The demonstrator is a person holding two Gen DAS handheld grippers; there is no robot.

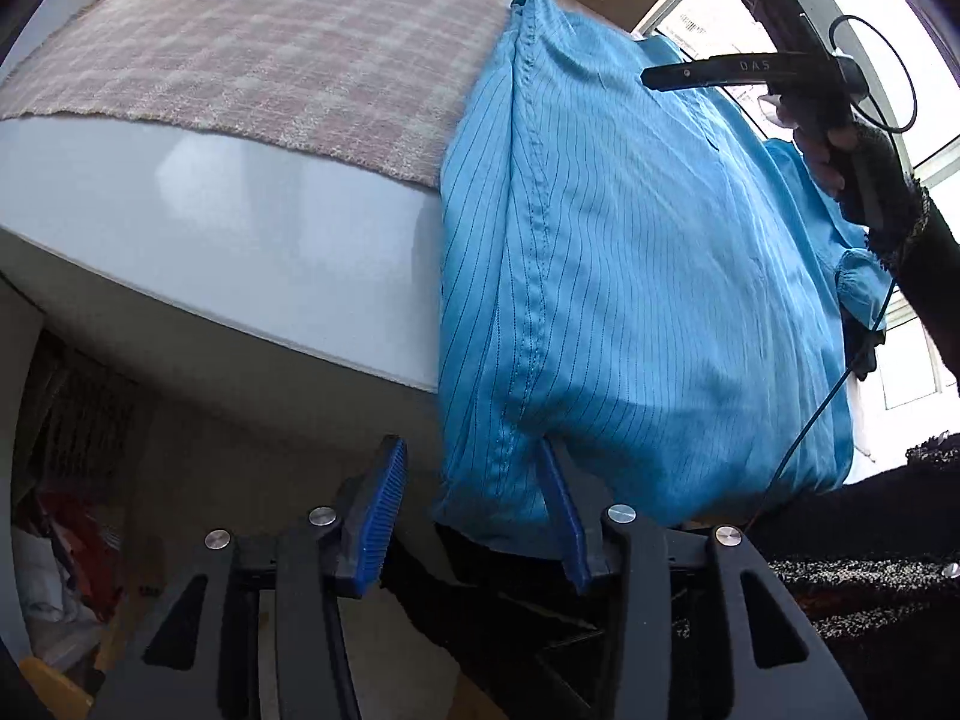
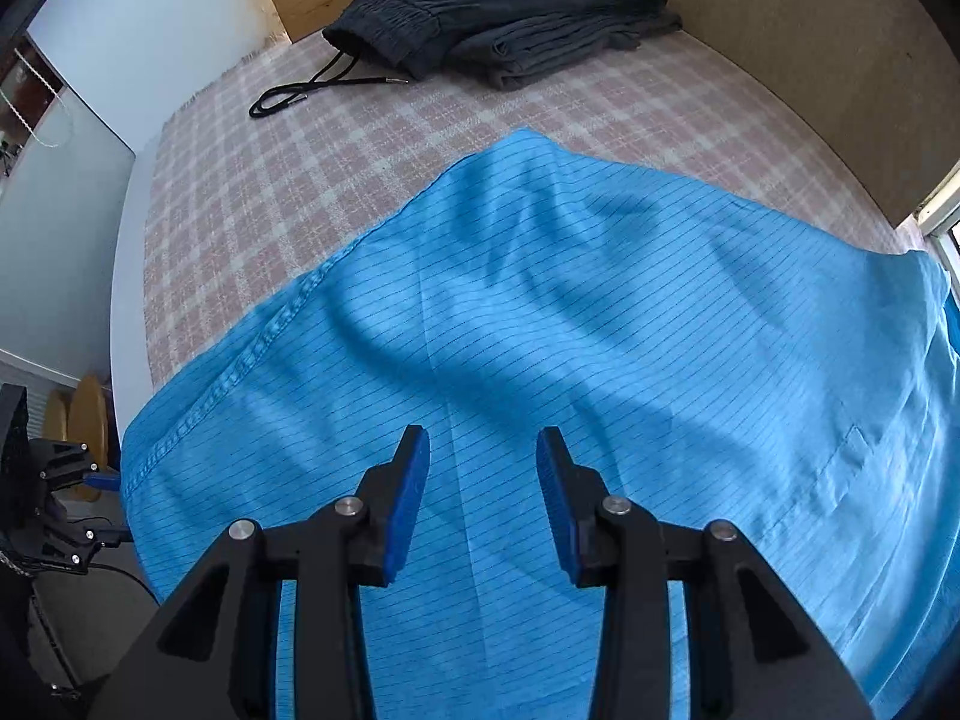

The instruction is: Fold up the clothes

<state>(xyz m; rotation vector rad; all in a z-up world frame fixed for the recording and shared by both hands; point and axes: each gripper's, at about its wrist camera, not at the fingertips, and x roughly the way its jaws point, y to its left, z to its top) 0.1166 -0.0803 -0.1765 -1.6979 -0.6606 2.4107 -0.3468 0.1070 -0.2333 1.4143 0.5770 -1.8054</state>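
A blue pin-striped garment (image 2: 600, 312) lies spread on the checked pink cloth (image 2: 252, 180), and its near part hangs over the white table's edge (image 1: 240, 252). My left gripper (image 1: 468, 447) is open below the table's edge, with the hanging hem's corner (image 1: 480, 498) between its blue pads. Its right pad (image 1: 561, 510) is partly covered by the fabric. My right gripper (image 2: 483, 438) is open above the middle of the garment, holding nothing. It also shows high on the right in the left wrist view, where a hand (image 1: 828, 156) holds it over the garment.
Folded dark trousers (image 2: 510, 18) with a loose black drawstring (image 2: 312, 90) lie at the far end of the cloth. Wooden boards (image 2: 780, 60) stand behind and to the right, beside a window (image 1: 708, 18). Clutter (image 1: 66, 510) sits under the table on the left.
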